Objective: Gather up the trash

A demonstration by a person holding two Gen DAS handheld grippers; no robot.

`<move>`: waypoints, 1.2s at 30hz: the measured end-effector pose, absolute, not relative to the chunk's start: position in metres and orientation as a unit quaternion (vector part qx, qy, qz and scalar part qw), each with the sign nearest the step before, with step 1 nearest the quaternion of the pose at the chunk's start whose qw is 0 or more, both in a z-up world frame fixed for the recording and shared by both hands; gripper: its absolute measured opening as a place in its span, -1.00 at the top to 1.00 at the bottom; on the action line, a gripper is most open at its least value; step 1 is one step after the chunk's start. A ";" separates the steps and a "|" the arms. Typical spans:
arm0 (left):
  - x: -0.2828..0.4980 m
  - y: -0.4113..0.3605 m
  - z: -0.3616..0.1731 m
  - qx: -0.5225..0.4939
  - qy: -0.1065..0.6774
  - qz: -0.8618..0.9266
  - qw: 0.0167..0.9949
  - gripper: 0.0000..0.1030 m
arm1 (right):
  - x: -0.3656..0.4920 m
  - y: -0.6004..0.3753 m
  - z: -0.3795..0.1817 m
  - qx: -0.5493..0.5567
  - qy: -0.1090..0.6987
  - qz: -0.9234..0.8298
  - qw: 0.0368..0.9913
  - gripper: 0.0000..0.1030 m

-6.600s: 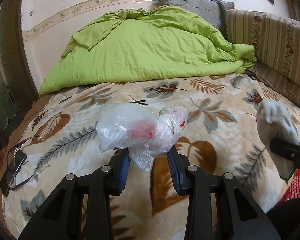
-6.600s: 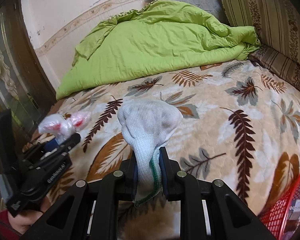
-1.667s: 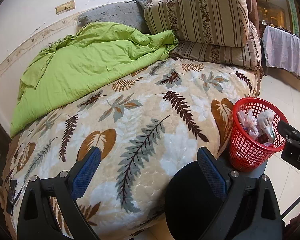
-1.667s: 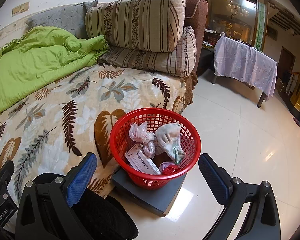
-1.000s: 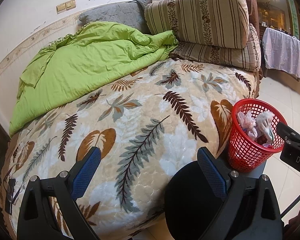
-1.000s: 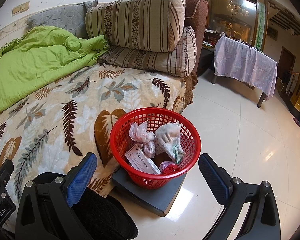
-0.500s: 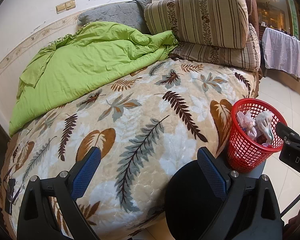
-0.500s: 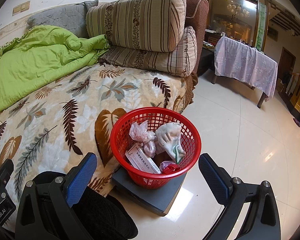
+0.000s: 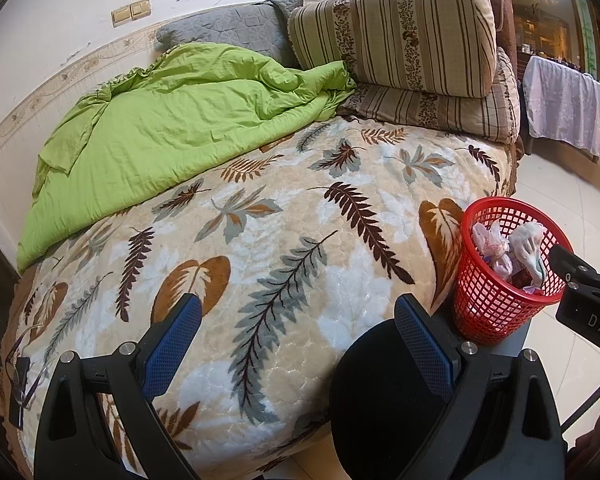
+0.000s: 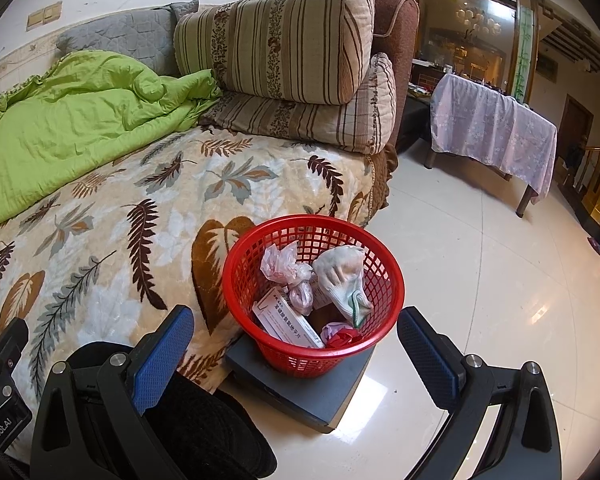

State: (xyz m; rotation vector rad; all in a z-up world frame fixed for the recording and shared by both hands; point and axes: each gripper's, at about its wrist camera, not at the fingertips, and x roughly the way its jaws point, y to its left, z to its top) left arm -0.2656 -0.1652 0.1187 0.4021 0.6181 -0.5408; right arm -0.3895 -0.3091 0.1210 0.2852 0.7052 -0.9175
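The bed (image 9: 284,248) with its leaf-print blanket fills my left view, and nothing I'd call trash is visible on it. The red basket (image 10: 384,268) stands on a grey block just beside the bed, holding a knotted plastic bag (image 10: 284,264), a white glove (image 10: 342,274) and a printed box (image 10: 286,322). My left gripper (image 9: 298,344) and right gripper (image 10: 296,350) both gape wide, empty. I judge collection nearly finished; best to scan the bed edges slowly before closing out.

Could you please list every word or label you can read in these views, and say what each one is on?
"Robot.AI": on the left gripper's body, right wrist view.
"DAS", cut off: on the right gripper's body, left wrist view.
Printed characters on the white box in the red basket: too small to read.
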 end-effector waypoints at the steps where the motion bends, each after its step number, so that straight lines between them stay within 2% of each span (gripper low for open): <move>1: -0.264 -0.164 0.119 0.190 0.301 -0.260 0.898 -0.87 | -0.387 -0.309 0.121 0.132 0.331 -0.429 0.830 -0.99; 7: -0.237 -0.144 0.126 0.159 0.318 -0.219 0.909 -0.87 | -0.349 -0.305 0.133 0.097 0.346 -0.372 0.856 -0.99; 13: -0.169 -0.077 0.118 0.118 0.367 -0.069 0.920 -0.87 | -0.249 -0.289 0.141 0.100 0.389 -0.261 0.878 -1.00; 17: -0.119 -0.030 0.086 0.125 0.422 0.047 0.897 -0.87 | -0.171 -0.262 0.111 0.057 0.409 -0.207 0.887 -1.00; 21: -0.085 -0.003 0.062 0.085 0.474 0.064 0.874 -0.87 | -0.082 -0.231 0.058 0.086 0.479 -0.100 0.868 -0.99; 26: -0.039 0.008 0.041 0.047 0.500 0.052 0.863 -0.87 | -0.012 -0.206 0.017 0.072 0.484 -0.116 0.864 -0.99; 29: -0.012 0.011 0.025 0.029 0.522 0.033 0.852 -0.88 | 0.004 -0.201 0.005 0.051 0.488 -0.127 0.862 -1.00; 32: -0.004 0.010 0.022 0.030 0.508 0.025 0.861 -0.98 | -0.006 -0.197 0.006 0.046 0.463 -0.138 0.875 -1.00; 36: 0.000 0.018 0.017 0.008 0.489 0.020 0.872 -1.00 | -0.005 -0.205 0.006 0.063 0.457 -0.129 0.878 -1.00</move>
